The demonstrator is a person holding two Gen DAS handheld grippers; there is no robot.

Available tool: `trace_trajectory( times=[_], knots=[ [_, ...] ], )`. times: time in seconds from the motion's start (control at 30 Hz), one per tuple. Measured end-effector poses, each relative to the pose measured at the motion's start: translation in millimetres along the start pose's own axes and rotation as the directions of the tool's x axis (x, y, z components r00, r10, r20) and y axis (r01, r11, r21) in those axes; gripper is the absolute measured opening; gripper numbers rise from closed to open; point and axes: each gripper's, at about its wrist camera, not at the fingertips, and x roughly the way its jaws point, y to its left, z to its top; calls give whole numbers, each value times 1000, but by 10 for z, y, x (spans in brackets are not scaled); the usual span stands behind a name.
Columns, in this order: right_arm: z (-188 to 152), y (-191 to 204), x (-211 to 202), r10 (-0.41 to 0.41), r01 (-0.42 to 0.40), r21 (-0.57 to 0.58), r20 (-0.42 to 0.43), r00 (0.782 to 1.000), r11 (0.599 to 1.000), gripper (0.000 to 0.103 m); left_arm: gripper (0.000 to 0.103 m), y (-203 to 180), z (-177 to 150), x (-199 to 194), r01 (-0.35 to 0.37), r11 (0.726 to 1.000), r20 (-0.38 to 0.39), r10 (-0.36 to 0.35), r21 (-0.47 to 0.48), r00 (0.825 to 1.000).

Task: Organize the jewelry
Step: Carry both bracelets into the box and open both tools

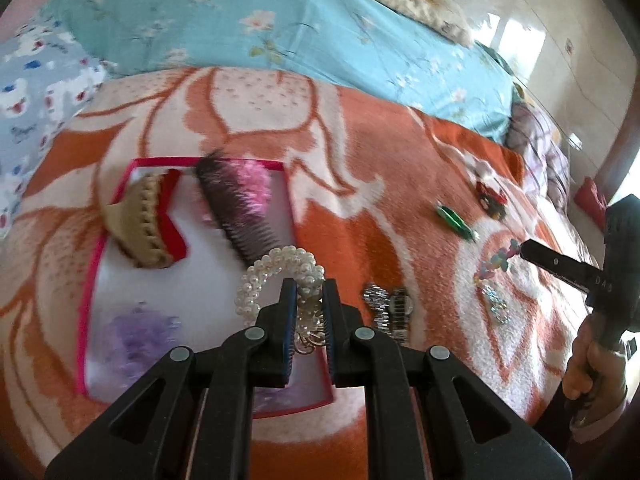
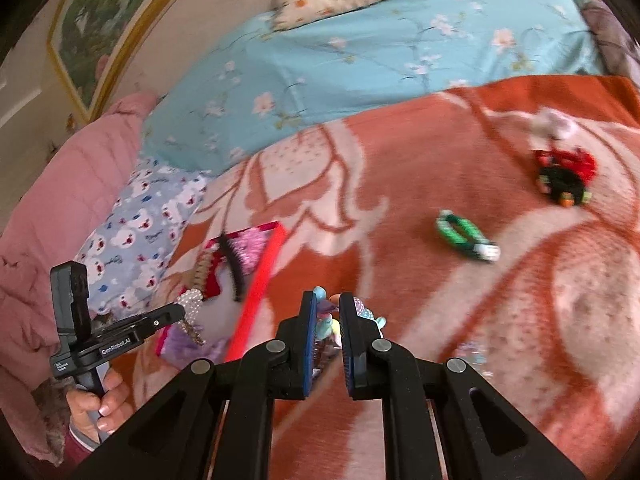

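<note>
The left gripper (image 1: 308, 292) had its fingers closed narrowly on the pearl bracelet (image 1: 276, 276), held over the near corner of the pink-rimmed tray (image 1: 90, 280). The right gripper (image 2: 332, 308) pinched a pastel bead bracelet (image 2: 326, 320) above the orange blanket (image 2: 440, 360), its fingers nearly together. Both grips looked shallow; a swing could likely slip either bracelet onto the blanket. The watch (image 1: 390, 308) and green bracelet (image 2: 464, 234) lay outside the tray.

purple fluffy piece (image 1: 138, 334) smeared by blur, pastel bead string (image 2: 330, 322) mostly hidden behind right hand-held gripper (image 2: 328, 308)
</note>
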Motion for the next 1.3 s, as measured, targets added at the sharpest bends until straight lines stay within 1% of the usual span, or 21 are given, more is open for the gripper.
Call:
trace_trajectory(
  times=[0.17,0.27,0.43,0.63,0.83,1.03,1.3],
  knots=[
    [24,356,252,60,-61,-49,-33,998,997,11,10,269,-17,-150,-41,998,28,42,-44,999],
    [37,611,450,101,-105,-79,-58,993,991,11,10,437,-24,-234,-65,995,40,68,-71,997],
    [44,921,726,158,-166,-97,-89,983,981,11,10,672,-35,-325,-94,990,50,100,-101,994],
    [31,1249,1058,194,-211,-128,-135,972,969,11,10,867,-43,-309,-128,985,44,134,-118,990],
    [-66,1387,1383,188,-215,-140,-184,965,966,11,10,1057,-49,-112,-161,978,3,163,-131,987],
    [-203,1365,1715,165,-199,-123,-242,956,972,11,10,1207,-77,195,-204,969,-46,199,-137,979],
    [-349,1332,2055,130,-173,-118,-302,944,978,11,11,1274,-163,427,-223,966,-98,211,-134,973]
  ],
)
